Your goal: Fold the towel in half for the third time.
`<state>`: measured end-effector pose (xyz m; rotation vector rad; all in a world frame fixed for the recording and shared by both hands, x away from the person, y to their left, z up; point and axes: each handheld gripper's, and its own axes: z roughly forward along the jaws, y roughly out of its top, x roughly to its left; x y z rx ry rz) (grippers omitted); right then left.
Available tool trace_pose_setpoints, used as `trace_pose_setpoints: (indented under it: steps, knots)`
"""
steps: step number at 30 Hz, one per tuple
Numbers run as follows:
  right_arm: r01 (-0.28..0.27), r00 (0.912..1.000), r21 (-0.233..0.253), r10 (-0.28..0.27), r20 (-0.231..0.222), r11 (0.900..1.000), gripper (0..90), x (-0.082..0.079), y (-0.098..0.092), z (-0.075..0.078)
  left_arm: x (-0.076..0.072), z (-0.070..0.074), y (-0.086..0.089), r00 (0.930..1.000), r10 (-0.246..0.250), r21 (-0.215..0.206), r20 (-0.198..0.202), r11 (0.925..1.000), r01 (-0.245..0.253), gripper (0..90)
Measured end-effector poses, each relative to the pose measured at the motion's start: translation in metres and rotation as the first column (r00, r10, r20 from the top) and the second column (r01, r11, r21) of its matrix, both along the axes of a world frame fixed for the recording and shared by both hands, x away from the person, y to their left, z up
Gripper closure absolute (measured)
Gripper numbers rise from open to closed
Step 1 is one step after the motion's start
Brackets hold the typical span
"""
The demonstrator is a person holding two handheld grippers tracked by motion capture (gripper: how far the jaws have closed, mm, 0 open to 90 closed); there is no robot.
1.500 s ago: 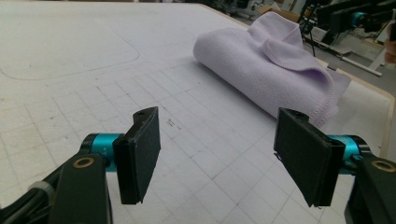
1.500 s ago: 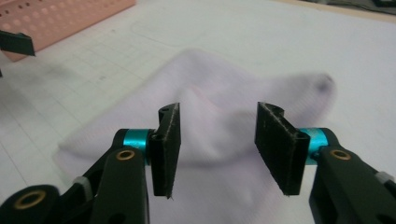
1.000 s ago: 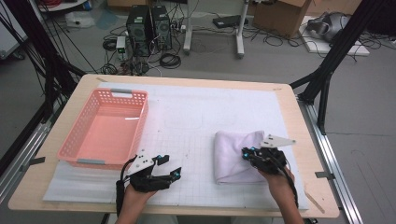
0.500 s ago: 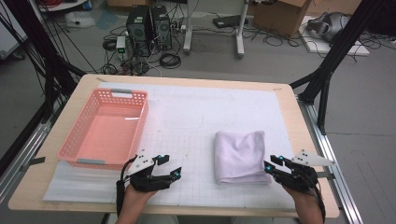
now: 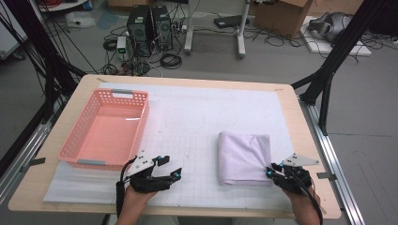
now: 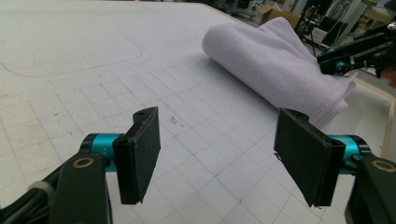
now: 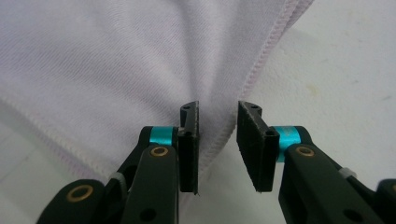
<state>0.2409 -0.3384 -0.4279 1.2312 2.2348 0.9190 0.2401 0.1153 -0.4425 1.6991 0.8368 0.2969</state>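
One wide surface [image 5: 197, 101] carries a pink basket [image 5: 75, 140] at its left and a folded white towel [image 5: 244, 157] right of centre. Right gripper [image 7: 217, 140] sits at the towel's near right corner, its fingers [image 7: 189, 144] narrowly parted around the hemmed edge, gripping nothing. Left gripper [image 6: 217, 161], well apart from the towel, holds its fingers wide open and empty.

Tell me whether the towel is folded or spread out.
Folded. The towel lies as a compact rectangle with a rounded, doubled edge, layers showing at its stitched corner.
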Motion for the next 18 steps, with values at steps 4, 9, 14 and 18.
trace_pose_setpoints:
  steps: [4, 9, 14, 18]
  knots:
    - [-0.008, 0.9995, 0.043, 0.007, 0.032, 0.999, 60.6, 0.002, 0.003, 0.016, 0.001, 0.000, 0.000, 1.0000, 0.000, 0.003, 0.000, 1.0000, 0.000, 31.8]
    - [-0.030, 0.9952, 0.111, 0.019, 0.096, 0.993, 59.1, 0.030, 0.026, 0.031, 0.001, 0.000, 0.000, 1.0000, -0.003, 0.001, -0.002, 1.0000, 0.003, 31.7]
    - [-0.056, 0.9975, 0.087, 0.052, 0.047, 0.995, 62.8, 0.073, 0.065, 0.026, 0.001, 0.000, 0.002, 1.0000, 0.002, -0.002, -0.002, 1.0000, -0.002, 31.7]
    - [-0.076, 0.9969, 0.015, 0.076, -0.018, 0.997, 63.5, 0.098, 0.093, 0.017, 0.000, -0.001, 0.002, 1.0000, 0.004, -0.004, -0.003, 1.0000, -0.004, 31.7]
